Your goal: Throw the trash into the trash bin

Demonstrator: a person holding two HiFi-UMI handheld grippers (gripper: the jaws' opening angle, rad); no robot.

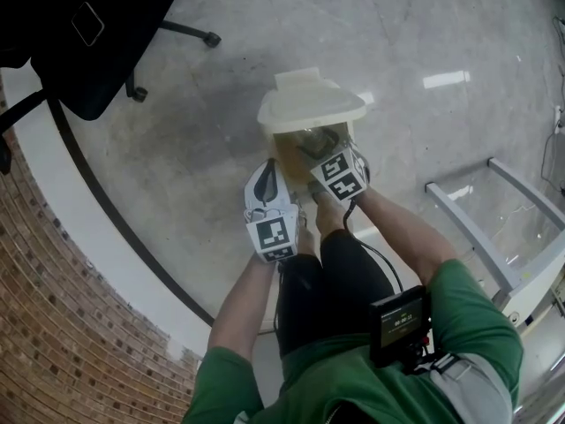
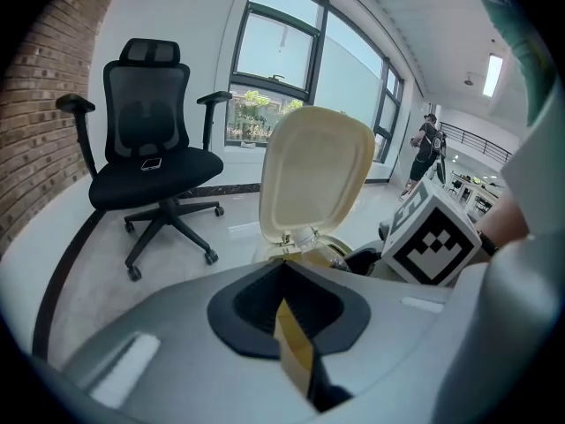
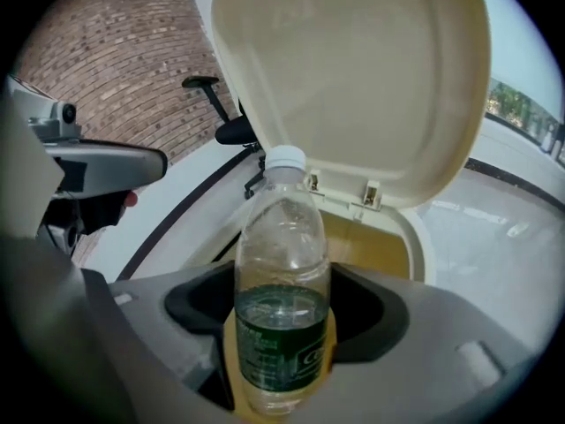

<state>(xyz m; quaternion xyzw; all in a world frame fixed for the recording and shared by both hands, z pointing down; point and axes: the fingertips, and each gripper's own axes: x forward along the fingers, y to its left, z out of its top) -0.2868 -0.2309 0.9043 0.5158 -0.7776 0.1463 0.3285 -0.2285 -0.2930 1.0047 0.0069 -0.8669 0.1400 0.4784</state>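
In the head view my two grippers are covering most of the bin's [image 3: 388, 254] mouth, and its body is hiding under the raised lid [image 1: 309, 102]. My right gripper [image 3: 282, 369] is pinching the bottle [image 3: 281, 237] upright by its green label, holding it at the open mouth. My left gripper [image 2: 296, 347] is pressing its jaws together on nothing, just beside the right.

Clear upright bottle [image 3: 282, 290] at open bin [image 3: 353, 78]
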